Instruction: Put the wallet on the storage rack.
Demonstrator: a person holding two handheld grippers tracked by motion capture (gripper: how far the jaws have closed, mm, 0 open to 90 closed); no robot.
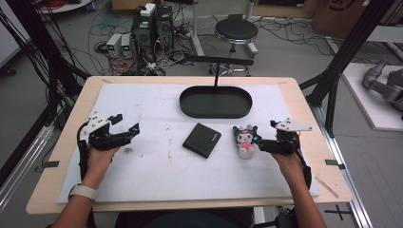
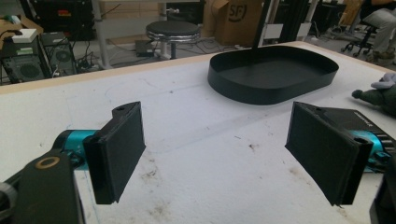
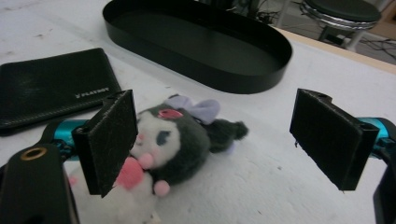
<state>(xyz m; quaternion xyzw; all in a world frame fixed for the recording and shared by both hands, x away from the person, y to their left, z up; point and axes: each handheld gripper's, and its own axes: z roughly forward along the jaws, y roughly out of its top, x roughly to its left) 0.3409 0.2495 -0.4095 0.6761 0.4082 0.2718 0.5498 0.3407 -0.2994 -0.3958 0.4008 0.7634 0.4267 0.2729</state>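
A small plush toy [image 1: 245,141] with a dark head, purple bow and pink-white body lies on the white mat [image 1: 157,166], right of centre. My right gripper [image 1: 265,133] is open at the toy's right side. In the right gripper view the plush toy [image 3: 177,140] lies between the wide-apart jaws of the right gripper [image 3: 215,105], close to the left pad, and neither pad presses on it. A black wallet [image 1: 202,139] lies flat left of the toy. My left gripper [image 1: 126,123] is open over the left of the mat, and the left gripper [image 2: 215,112] holds nothing.
A black oval tray [image 1: 190,108] stands empty at the back centre of the mat, with a thin black stand rising behind it. Beyond the wooden table's far edge are a round stool [image 1: 236,31], computer cases and cables on the floor.
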